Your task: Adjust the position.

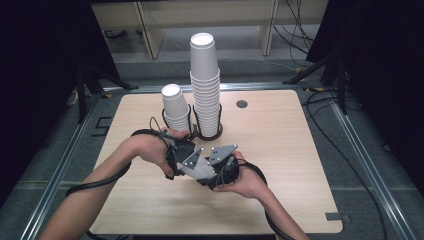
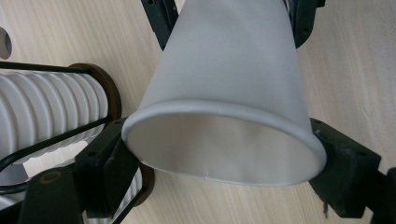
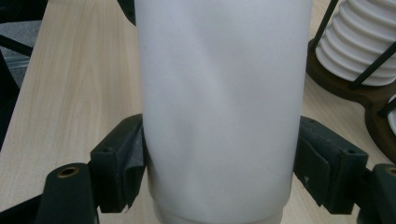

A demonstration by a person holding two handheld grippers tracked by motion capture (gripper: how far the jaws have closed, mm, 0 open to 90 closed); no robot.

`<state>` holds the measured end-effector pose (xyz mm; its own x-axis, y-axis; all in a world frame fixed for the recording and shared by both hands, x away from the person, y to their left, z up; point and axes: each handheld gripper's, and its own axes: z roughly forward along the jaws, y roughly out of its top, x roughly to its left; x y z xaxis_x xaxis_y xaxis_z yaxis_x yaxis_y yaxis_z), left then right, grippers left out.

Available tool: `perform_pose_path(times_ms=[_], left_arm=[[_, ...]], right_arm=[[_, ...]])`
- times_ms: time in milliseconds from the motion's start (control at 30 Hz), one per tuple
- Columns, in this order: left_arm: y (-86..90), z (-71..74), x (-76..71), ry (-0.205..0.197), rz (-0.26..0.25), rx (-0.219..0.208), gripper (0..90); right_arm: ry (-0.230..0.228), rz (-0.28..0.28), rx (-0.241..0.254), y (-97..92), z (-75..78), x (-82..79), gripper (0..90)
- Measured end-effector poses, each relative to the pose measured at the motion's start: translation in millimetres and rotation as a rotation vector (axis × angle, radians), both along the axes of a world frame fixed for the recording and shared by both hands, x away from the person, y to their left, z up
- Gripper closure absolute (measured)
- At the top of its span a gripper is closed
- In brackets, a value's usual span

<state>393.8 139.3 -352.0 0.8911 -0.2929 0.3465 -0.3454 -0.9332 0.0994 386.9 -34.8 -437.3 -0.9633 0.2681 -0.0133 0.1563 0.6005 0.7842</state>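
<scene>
Both tools on one paper cup, near side of the cup rack.

L tool [image 2: 219, 154] clamped on white cup [image 2: 229, 84] just under its rim; R tool [image 3: 219, 163] clamped on same cup's wall, nr its base end. Cup lies sideways betw. the two tools [image 1: 207, 162], above the surface [image 1: 280, 145], just in front of the rack [image 1: 207, 132]. Rack holds a tall cup stack [image 1: 205, 80] w/ a short stack [image 1: 175, 107] touching at its left.

Cup rack [image 1: 206, 134] w/ two stacks blocks the way just beyond grippers; table [image 1: 280, 150] right of rack is open.
</scene>
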Motion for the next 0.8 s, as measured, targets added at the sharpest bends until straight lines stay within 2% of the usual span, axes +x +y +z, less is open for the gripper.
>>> perform_pose_path(times_ms=[33, 100, 133, 267, 333, 367, 533, 567, 633, 700, 733, 800], left_arm=[[0.6, -0.4, -1.3, 0.015, 0.017, -0.006, 17.3], [0.5, -0.3, -1.4, 0.013, 0.015, -0.008, 17.3], [0.3, 0.3, -1.4, 0.012, 0.006, -0.013, 17.3], [0.6, 1.6, -1.6, 0.025, 0.003, -0.023, 17.3], [0.3, 2.4, -2.3, 0.036, 0.005, -0.030, 17.3], [0.3, 2.8, -2.4, 0.035, 0.003, -0.035, 17.3], [0.3, 3.8, -2.5, 0.036, 0.002, -0.046, 17.4], [0.3, 3.8, -2.6, 0.038, 0.002, -0.048, 17.4], [-0.1, 4.4, -2.9, 0.039, 0.002, -0.055, 17.4], [-0.2, 4.4, -2.8, 0.038, 0.002, -0.057, 17.4], [-0.5, 4.5, -2.7, 0.036, 0.001, -0.057, 17.3], [-0.7, 4.6, -2.8, 0.037, -0.001, -0.055, 17.2]], right_arm=[[0.003, -0.001, 0.001, -0.2, -0.2, 0.0, 24.1], [0.019, -0.002, -0.005, -0.3, -0.1, -0.8, 24.3], [-0.006, 0.020, -0.004, -0.2, -0.5, 0.9, 25.0], [0.000, 0.010, -0.004, -1.1, -0.5, -1.0, 25.7], [-0.036, 0.037, -0.001, -1.1, -1.4, 1.1, 26.6], [-0.026, 0.033, 0.000, -1.3, -1.8, 0.1, 26.8], [-0.036, 0.025, 0.011, -2.8, -2.8, -1.2, 27.4], [-0.060, 0.041, 0.012, -2.9, -2.8, 0.8, 27.5], [-0.078, 0.047, 0.013, -4.2, -2.1, 1.3, 27.7], [-0.079, 0.049, 0.014, -4.4, -2.2, 1.3, 27.8], [-0.043, 0.022, 0.018, -5.1, -2.8, -1.5, 27.9], [-0.051, 0.029, 0.019, -5.2, -3.0, -0.9, 27.9]])
